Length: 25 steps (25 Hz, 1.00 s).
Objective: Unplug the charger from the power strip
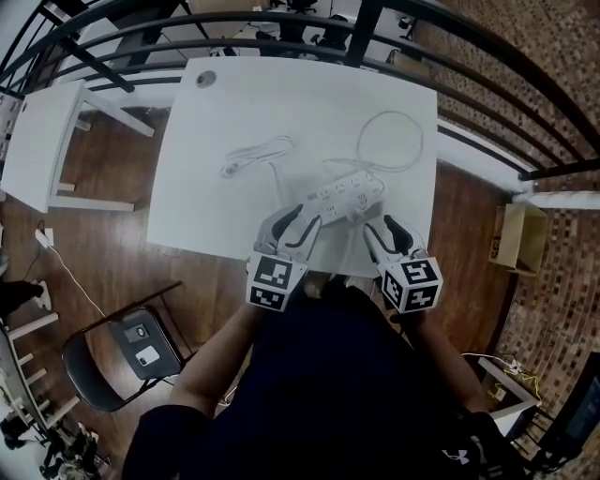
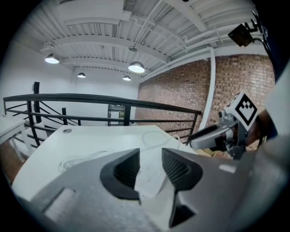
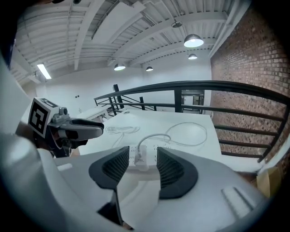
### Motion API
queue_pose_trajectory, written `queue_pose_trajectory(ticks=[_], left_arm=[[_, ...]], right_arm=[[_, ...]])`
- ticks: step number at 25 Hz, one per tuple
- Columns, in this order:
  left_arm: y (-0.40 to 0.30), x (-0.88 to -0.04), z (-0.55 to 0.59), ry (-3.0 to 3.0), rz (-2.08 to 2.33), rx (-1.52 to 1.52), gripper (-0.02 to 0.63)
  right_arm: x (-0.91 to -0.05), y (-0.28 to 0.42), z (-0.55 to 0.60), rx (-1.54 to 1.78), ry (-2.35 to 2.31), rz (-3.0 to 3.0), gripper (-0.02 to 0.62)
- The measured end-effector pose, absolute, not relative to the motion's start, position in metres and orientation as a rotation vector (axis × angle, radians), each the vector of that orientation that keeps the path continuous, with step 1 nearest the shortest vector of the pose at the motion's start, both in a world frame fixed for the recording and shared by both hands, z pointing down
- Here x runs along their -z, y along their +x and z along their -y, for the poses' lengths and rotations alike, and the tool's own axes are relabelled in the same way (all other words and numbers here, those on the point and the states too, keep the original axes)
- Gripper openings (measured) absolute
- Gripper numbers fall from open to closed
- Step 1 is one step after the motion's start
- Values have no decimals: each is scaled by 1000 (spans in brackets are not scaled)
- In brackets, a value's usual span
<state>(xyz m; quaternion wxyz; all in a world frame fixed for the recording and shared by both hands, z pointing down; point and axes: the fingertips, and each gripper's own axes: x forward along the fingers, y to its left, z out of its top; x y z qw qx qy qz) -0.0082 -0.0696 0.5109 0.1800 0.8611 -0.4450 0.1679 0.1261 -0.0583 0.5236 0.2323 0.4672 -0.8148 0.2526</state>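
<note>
A white power strip (image 1: 345, 193) lies slantwise on the white table (image 1: 216, 122). A white charger (image 1: 357, 214) is plugged in at its near end, and its thin cable (image 1: 394, 141) loops toward the far right. My left gripper (image 1: 298, 217) hovers open just before the strip's near left side; in the left gripper view the strip (image 2: 147, 170) shows between the jaws. My right gripper (image 1: 378, 230) is open a little short of the charger. In the right gripper view the charger (image 3: 141, 159) lines up between the jaws, untouched.
The strip's own cord and plug (image 1: 255, 156) lie coiled to the left of it. A small white side table (image 1: 37, 141) and a black chair (image 1: 131, 352) stand to the left. A black railing (image 1: 281, 23) runs behind the table, and a cardboard box (image 1: 516, 234) sits at the right.
</note>
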Motion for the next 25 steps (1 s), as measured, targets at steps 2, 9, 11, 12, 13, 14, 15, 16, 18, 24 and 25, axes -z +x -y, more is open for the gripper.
queue_pose_trajectory(ticks=[2, 9, 11, 12, 13, 14, 15, 16, 18, 24, 25], left_arm=[[-8, -523, 71, 2427, 1243, -510, 162], [5, -562, 81, 2476, 1160, -656, 163], [11, -572, 84, 2498, 1129, -693, 163], [14, -579, 85, 2507, 1112, -718, 163], [17, -586, 85, 2515, 1093, -748, 163], [20, -593, 84, 2522, 1073, -778, 163], [23, -599, 84, 2530, 1054, -806, 163], [25, -604, 84, 2540, 1038, -829, 163], [30, -612, 85, 2557, 1018, -868, 164], [40, -625, 89, 2601, 970, -941, 173], [41, -627, 89, 2607, 959, -942, 173]], right_arm=[[-531, 120, 60, -696, 1263, 2229, 209], [-570, 99, 68, -638, 1193, 2145, 242], [-584, 98, 71, -646, 1196, 2106, 249], [-591, 98, 72, -654, 1199, 2088, 249], [-598, 98, 73, -662, 1204, 2072, 249], [-603, 99, 74, -667, 1209, 2059, 249], [-608, 100, 74, -670, 1214, 2049, 249], [-612, 99, 75, -673, 1218, 2041, 249], [-620, 99, 77, -684, 1223, 2025, 249], [-631, 100, 82, -673, 1265, 1983, 249], [-631, 100, 82, -661, 1269, 1980, 247]])
